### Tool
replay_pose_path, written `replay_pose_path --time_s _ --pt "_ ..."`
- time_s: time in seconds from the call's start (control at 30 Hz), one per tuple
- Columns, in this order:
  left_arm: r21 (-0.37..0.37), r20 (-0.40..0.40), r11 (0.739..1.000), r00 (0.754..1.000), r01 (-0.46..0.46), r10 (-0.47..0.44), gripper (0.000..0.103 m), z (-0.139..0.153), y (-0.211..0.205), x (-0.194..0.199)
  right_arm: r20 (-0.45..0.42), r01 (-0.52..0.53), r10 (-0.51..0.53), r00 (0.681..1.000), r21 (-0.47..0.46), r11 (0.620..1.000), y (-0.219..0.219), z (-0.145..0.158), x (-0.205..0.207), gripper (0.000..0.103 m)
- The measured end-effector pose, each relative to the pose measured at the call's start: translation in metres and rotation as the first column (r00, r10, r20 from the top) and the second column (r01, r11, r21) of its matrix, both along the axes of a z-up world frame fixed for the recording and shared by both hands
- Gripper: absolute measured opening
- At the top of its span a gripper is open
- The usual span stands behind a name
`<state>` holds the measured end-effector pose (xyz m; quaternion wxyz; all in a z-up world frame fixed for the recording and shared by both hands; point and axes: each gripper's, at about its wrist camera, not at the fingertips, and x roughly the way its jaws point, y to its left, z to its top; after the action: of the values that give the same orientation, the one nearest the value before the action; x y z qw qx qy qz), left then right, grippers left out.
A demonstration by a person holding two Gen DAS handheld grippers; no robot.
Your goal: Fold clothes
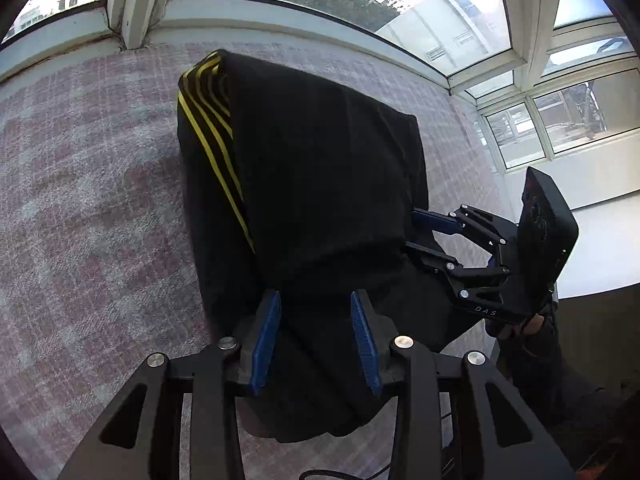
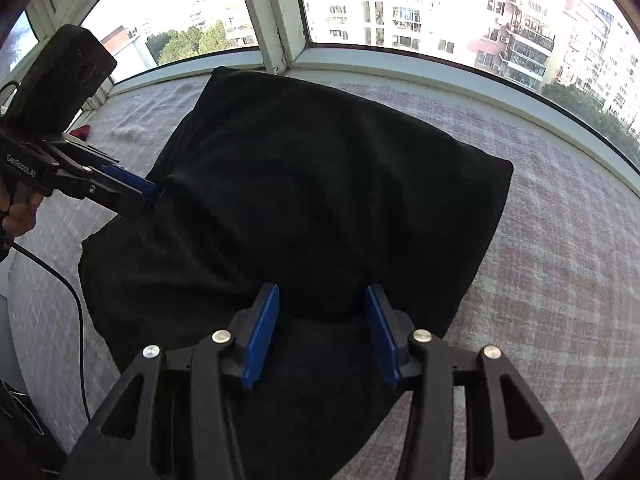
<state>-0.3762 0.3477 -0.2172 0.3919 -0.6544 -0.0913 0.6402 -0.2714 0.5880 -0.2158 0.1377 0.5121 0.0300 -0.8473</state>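
Room: we stand at a bay window [image 2: 276, 12] with white frames; tall housing blocks and trees are outside.
Surface: under us is a pink and grey checked cover [image 1: 88, 200], it reaches to the window sill.
Clothes: a black garment [image 1: 320, 184] lies on the cover, partly folded over itself. Yellow stripes [image 1: 212, 128] run along its far left edge in the left view.
Left tool: our left gripper [image 1: 316, 338] is over the near edge of the garment. Its blue pads [image 1: 266, 340] stand apart with black cloth between them; we cannot tell if they press the cloth.
Right tool: our right gripper [image 2: 322, 334] is over the near part of the garment [image 2: 312, 184]. Its jaws are spread and the cloth lies between and below them.
Hand: a gloved hand [image 1: 528, 328] holds the right gripper handle.
Cable: a black cable [image 2: 60, 280] hangs at the left side in the right view.
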Motion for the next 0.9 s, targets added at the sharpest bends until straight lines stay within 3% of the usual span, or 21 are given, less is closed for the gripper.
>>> replay_pose_path --time_s 0.07,0.13,0.23,0.33,0.37,0.43,0.5,0.53,0.63,0.7,0.8,0.9 --pt "0.027 0.075 0.997 0.995 -0.075 0.073 0.022 -0.007 -0.014 -0.007 0.029 -0.004 0.003 1.000 0.021 1.000 0.000 0.014 0.004 0.045" --pt "0.048 0.023 0.995 0.996 -0.091 0.090 0.032 0.016 -0.021 -0.004 -0.003 -0.007 0.007 1.000 -0.047 0.999 0.006 0.038 0.015 0.045" --pt "0.085 -0.020 0.996 0.999 -0.036 0.038 0.036 0.036 -0.013 0.012 -0.007 -0.044 0.043 0.999 -0.147 0.988 0.004 0.055 0.032 0.045" --pt "0.061 -0.042 0.998 0.999 0.032 -0.029 0.037 0.034 0.003 0.031 0.092 -0.082 0.089 0.992 -0.077 0.994 -0.016 0.024 0.036 0.045" --pt "0.013 -0.036 1.000 0.999 0.023 -0.023 0.037 0.022 0.005 0.033 0.088 -0.083 0.091 0.992 -0.094 0.992 -0.015 0.026 0.035 0.045" --pt "0.039 0.036 0.998 0.998 -0.044 0.042 0.036 0.010 -0.002 0.028 0.071 -0.064 0.076 0.995 -0.160 0.985 -0.007 0.039 0.029 0.045" --pt "0.090 0.015 0.992 0.996 -0.083 0.082 0.036 0.025 -0.005 0.016 -0.005 -0.006 0.005 1.000 -0.213 0.977 0.014 0.058 0.014 0.045" --pt "0.110 -0.031 0.990 0.995 -0.092 0.095 0.036 0.036 -0.004 0.009 -0.045 0.028 -0.039 0.998 -0.228 0.973 0.025 0.066 0.006 0.046" --pt "0.151 -0.122 0.983 0.984 -0.107 0.126 0.037 0.055 0.009 -0.024 -0.062 0.161 -0.177 0.982 -0.203 0.966 0.051 0.059 -0.040 0.049" --pt "0.093 -0.154 0.989 0.979 -0.118 0.131 0.037 0.042 0.019 -0.045 -0.014 0.202 -0.209 0.978 -0.192 0.960 0.058 0.040 -0.065 0.049" --pt "0.010 -0.136 0.990 0.981 -0.139 0.140 0.036 0.008 0.024 -0.064 0.072 0.212 -0.205 0.976 -0.106 0.971 0.048 0.002 -0.084 0.051" --pt "0.021 -0.104 0.980 0.974 -0.198 0.199 0.029 -0.004 0.008 -0.060 -0.006 0.199 -0.199 0.980 -0.013 0.980 0.037 0.009 -0.077 0.052"
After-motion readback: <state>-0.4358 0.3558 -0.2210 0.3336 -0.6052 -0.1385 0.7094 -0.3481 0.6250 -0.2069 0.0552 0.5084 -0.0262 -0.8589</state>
